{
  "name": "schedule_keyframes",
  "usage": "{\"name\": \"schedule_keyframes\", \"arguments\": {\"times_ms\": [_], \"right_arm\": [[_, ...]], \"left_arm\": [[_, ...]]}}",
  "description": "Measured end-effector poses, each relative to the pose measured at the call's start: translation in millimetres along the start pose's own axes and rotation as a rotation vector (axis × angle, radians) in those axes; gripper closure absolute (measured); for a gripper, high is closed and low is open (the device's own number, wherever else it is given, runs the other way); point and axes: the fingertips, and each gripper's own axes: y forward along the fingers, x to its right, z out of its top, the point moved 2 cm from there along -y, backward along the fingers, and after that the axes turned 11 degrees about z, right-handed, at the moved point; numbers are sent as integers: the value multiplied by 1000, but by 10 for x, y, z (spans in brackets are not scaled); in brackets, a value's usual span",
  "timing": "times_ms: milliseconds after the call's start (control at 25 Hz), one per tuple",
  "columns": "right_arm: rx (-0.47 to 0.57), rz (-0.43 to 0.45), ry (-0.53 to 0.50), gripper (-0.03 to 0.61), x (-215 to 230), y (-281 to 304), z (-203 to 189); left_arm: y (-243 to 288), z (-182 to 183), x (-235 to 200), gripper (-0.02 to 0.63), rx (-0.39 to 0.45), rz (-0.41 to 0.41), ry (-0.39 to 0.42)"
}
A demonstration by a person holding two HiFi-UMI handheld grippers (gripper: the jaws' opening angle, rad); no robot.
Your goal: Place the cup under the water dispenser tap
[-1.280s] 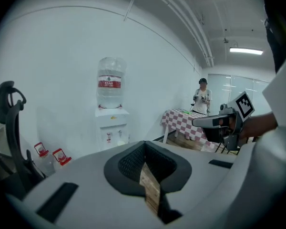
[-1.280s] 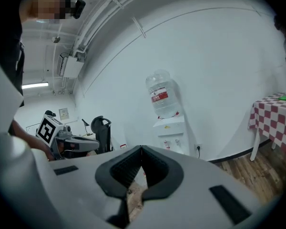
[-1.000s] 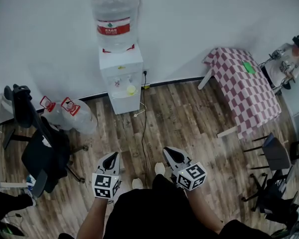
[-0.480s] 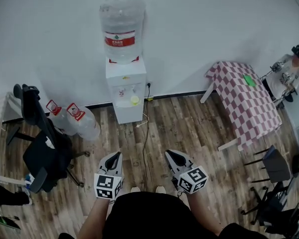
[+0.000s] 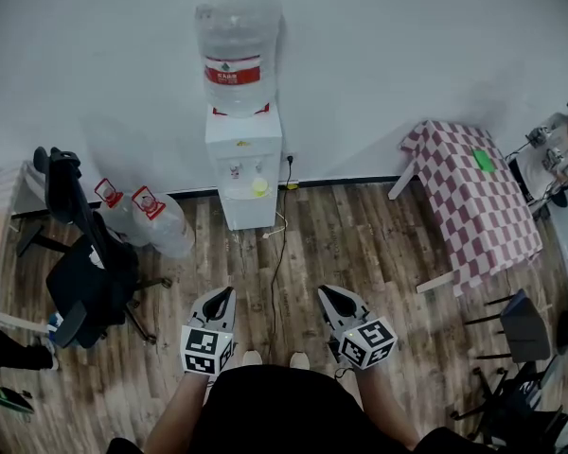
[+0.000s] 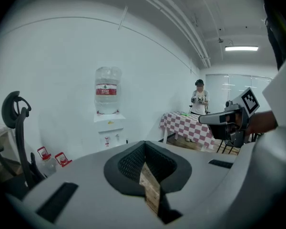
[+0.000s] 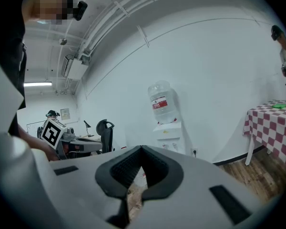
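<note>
A white water dispenser with a big clear bottle on top stands against the far wall. A small yellow cup sits in its alcove below the taps. My left gripper and right gripper hover side by side over the wooden floor, well short of the dispenser and pointing toward it. Both are shut with nothing between the pads. The dispenser shows far off above the closed left gripper, and likewise the dispenser beyond the right gripper.
Two spare water bottles lie left of the dispenser, beside a black office chair. A cable runs across the floor. A checked table stands at the right, with a person behind it.
The dispenser has slid lower and a little right in the head view, with more wall showing above it. Both grippers stay shut and empty, side by side.
</note>
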Motion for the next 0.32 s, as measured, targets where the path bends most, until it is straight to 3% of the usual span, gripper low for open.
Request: {"name": "schedule_keyframes", "arguments": {"times_ms": [320], "right_arm": [[6, 2, -2, 557, 177, -117, 46]], "left_arm": [[99, 107, 149, 598, -2, 12, 21]]}}
